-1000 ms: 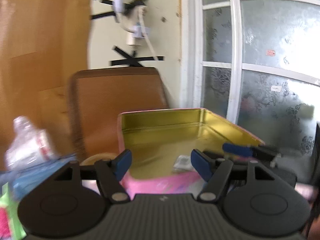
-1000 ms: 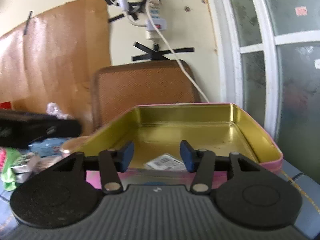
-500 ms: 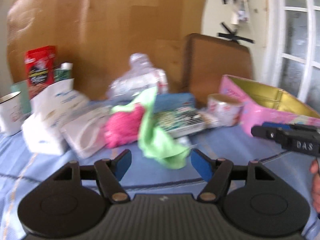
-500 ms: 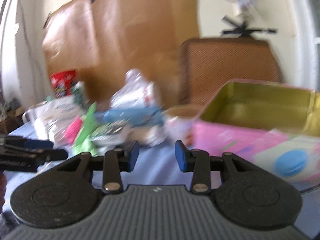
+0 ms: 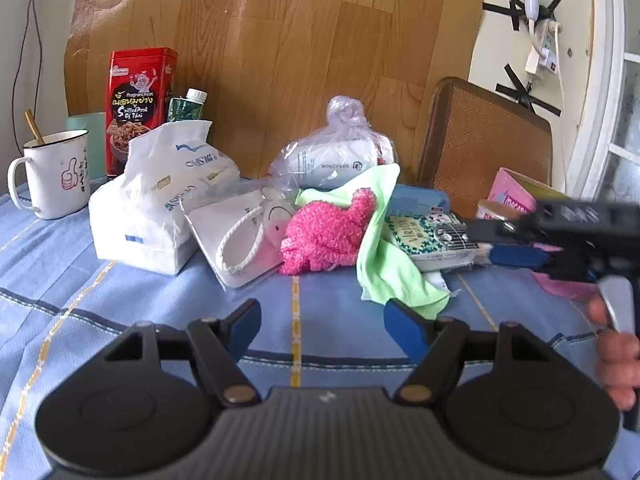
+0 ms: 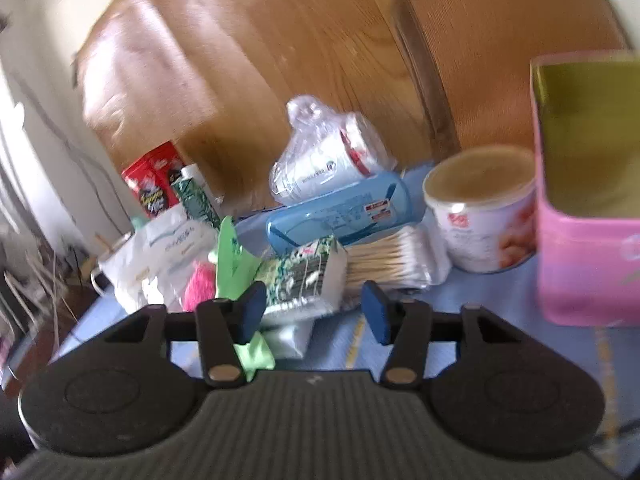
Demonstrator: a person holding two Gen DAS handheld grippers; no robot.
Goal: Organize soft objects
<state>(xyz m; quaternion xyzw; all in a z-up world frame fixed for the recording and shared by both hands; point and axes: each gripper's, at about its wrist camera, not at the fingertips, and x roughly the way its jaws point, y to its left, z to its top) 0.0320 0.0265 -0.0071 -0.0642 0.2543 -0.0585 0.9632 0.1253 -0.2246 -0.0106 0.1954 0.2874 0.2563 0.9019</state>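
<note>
Both claws apart, empty | left claw (image 5: 322, 330) | right claw (image 6: 314, 312) | pink plush (image 5: 326, 232) long axis left-right.

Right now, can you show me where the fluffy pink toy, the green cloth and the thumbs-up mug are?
fluffy pink toy (image 5: 326, 236): left wrist view, middle of its fuzzy body.
green cloth (image 5: 384, 268): left wrist view, on the hanging fold.
thumbs-up mug (image 5: 56, 176): left wrist view, on its white side.

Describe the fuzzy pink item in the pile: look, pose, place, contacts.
The fuzzy pink item looks like chenille or loopy yarn, bright pink, lumpy, with a rounded knob at its upper right. It lies on the blue tablecloth, against the green cloth on its right and the white rope-handled pouch on its left. Neither claw touches it.
</note>
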